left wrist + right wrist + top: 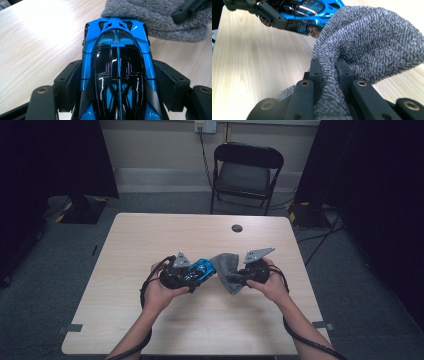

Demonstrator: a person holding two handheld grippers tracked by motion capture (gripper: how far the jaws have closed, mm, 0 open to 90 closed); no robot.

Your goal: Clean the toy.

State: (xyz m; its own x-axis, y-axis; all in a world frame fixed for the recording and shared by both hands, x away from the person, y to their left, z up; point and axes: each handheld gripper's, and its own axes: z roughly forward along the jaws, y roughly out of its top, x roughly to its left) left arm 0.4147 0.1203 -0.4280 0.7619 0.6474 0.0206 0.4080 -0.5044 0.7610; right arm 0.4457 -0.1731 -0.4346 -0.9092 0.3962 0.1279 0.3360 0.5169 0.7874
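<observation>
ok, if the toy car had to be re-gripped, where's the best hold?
Probably across the mid-body flanks, coming from one end along its length, as the left gripper does now. The toy car has long, roughly parallel sides there; the nose tapers and touches the cloth, and the glossy roof looks slippery.

Car is showing glossy blue w/ black roof panels and a thin blue stripe down the middle; wheel hubs are looking bronze. Cloth is reading grey, nubby speckled weave. Both tongs, left and right, are showing matt black w/ brass-coloured screw holes. Table is showing pale wood grain.
</observation>
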